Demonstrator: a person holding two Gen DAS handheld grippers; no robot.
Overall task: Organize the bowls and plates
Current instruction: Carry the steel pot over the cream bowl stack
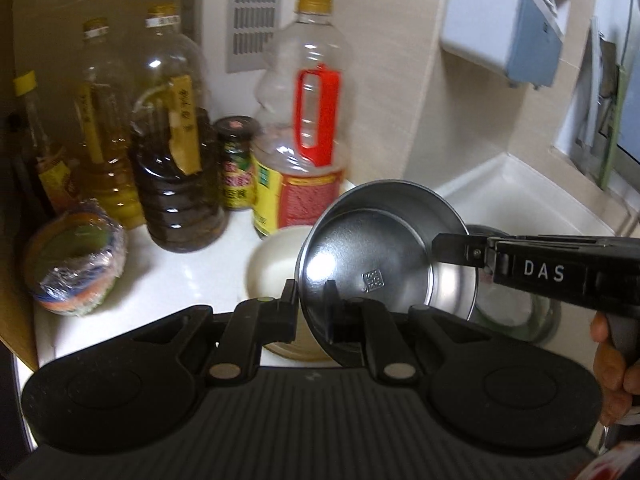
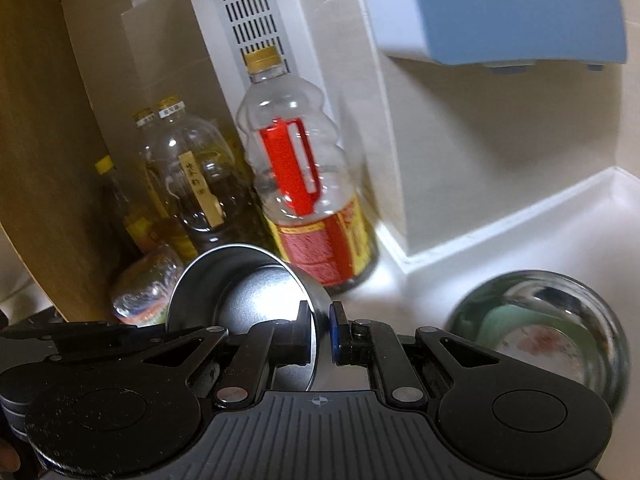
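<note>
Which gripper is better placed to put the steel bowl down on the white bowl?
Probably the left. The left gripper grips the steel bowl by its rim directly above the white bowl; the right gripper shows a gap at its blue pad.

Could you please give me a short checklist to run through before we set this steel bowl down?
1. Left gripper holds the round stainless steel bowl: ok, jaws closed across its rim.
2. Right gripper holds it: cannot tell; jaws straddle the rim, with a sliver of gap at the blue pad.
3. Steel bowl level: not ok, steeply tilted.
4. Cream round bowl beneath is empty: cannot tell, mostly hidden.
5. Clear plastic bottle with red handle is out of the way: ok, it stands behind, apart.
</note>
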